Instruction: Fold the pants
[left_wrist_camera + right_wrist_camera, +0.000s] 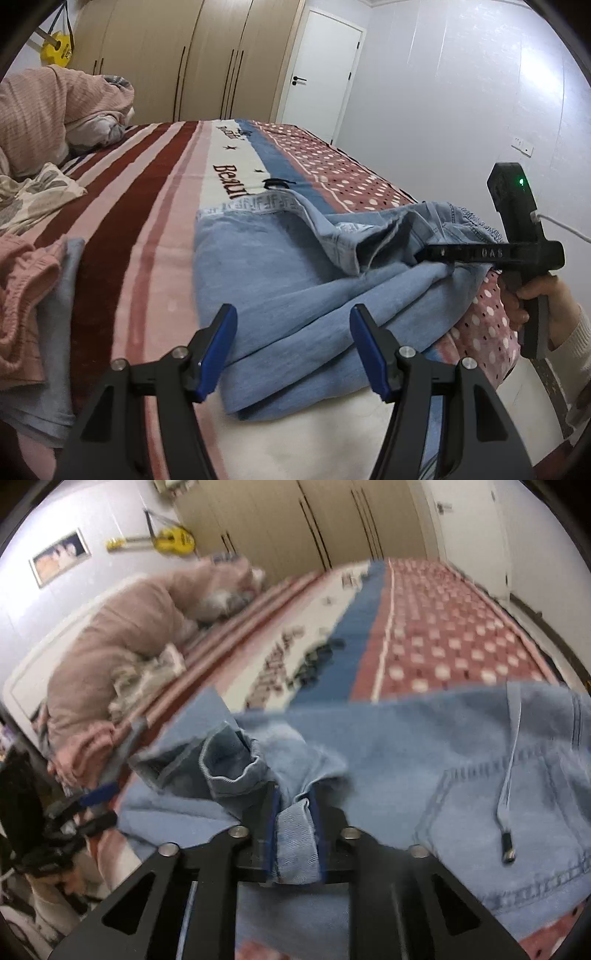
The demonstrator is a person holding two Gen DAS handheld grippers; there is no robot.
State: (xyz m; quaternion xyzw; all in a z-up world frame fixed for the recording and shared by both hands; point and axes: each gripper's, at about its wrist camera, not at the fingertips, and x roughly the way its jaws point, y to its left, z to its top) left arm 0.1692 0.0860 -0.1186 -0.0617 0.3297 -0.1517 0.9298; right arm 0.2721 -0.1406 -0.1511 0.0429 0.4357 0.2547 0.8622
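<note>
Light-blue pants [280,266] lie across the striped and dotted bed [155,206], centre to lower right of the left wrist frame, partly folded, waistband end bunched at right. The right tool [295,834], bottom centre of its own frame, is clamped on a thick fold of denim, likely to carry that end over for the next fold. The left tool [293,354] sits low centre with its blue pads wide apart and empty, above the near edge of the pants, probably set to pin or pinch it.
</note>
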